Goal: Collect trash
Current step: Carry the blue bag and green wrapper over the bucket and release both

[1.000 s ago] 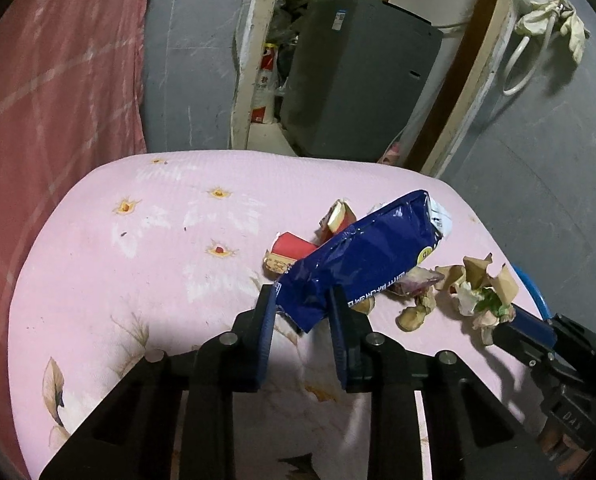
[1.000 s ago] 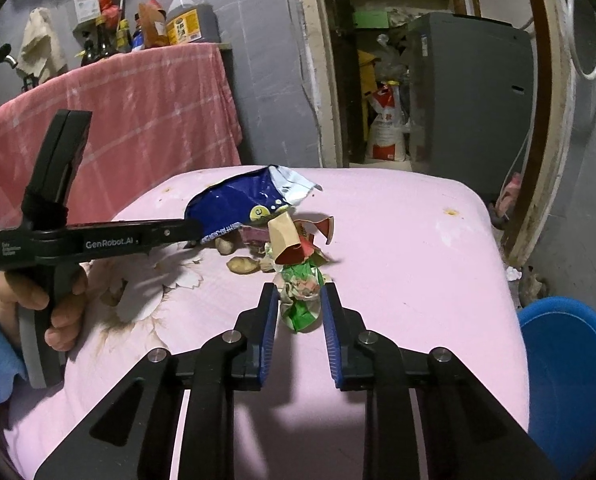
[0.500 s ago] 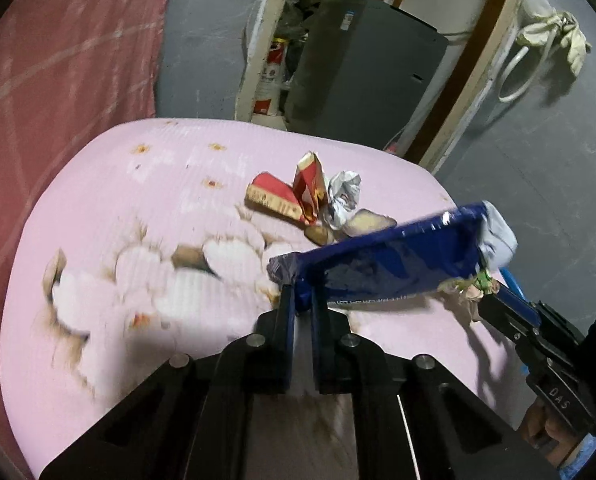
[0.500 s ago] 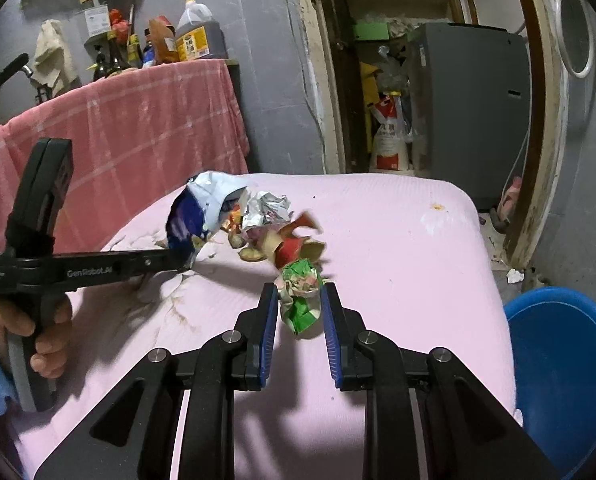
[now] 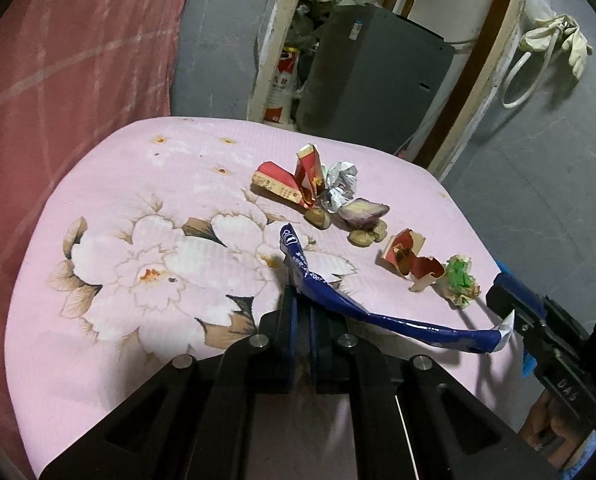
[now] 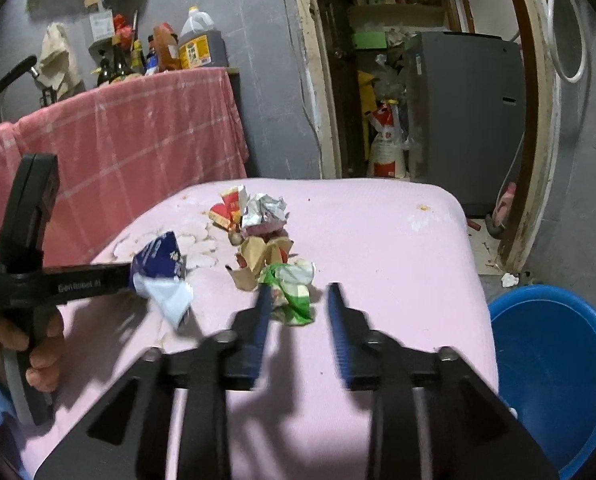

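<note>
blue wrapper point(image 5: 378, 312) pinched between left fingers point(image 5: 288, 320)

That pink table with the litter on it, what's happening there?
A person is clearing trash with two handheld grippers. The left gripper is shut on a blue wrapper, held up off the pink table. The right gripper is open around a green wad. More scraps lie behind it, and a blue tub sits beside the table.
</note>
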